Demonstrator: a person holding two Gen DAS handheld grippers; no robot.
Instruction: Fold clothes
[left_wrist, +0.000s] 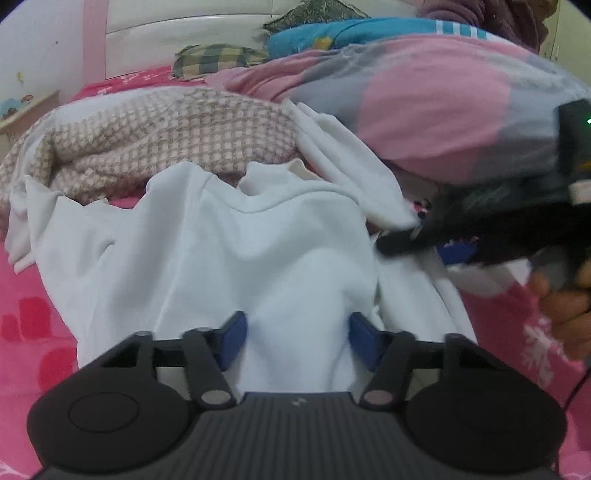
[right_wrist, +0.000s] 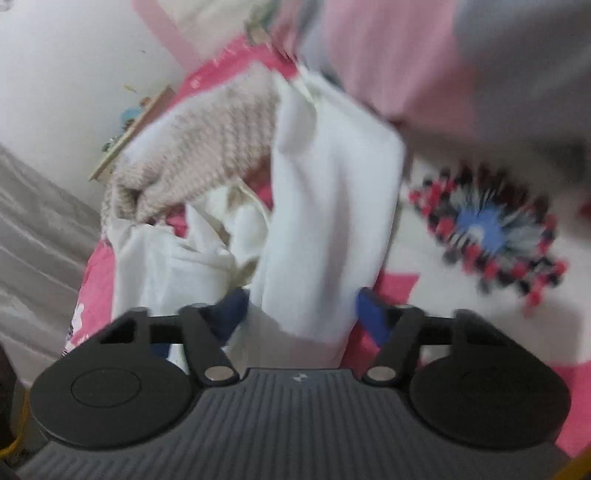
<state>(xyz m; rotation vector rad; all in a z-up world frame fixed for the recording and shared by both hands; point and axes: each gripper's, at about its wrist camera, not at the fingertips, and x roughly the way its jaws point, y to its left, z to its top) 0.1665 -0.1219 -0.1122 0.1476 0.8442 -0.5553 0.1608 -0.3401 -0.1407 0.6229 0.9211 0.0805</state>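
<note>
A white garment (left_wrist: 229, 251) lies crumpled on the pink bedsheet (left_wrist: 26, 295). My left gripper (left_wrist: 298, 339) hovers at its near part, open, its blue fingers (left_wrist: 232, 339) on either side of a rise in the cloth without pinching it. My right gripper (left_wrist: 406, 240) comes in from the right, blurred, at the garment's right edge. In the right wrist view the right gripper (right_wrist: 301, 310) is open, with a hanging white fold (right_wrist: 332, 221) between its fingers. A white cloth with a round red, black and blue print (right_wrist: 491, 236) lies to its right.
A beige checked knit garment (left_wrist: 166, 136) is heaped behind the white one. A pink and grey quilt (left_wrist: 443, 110) bulks at the back right, with a green checked pillow (left_wrist: 218, 59) and the white headboard (left_wrist: 184, 26) beyond. A person's hand (left_wrist: 565, 306) holds the right gripper.
</note>
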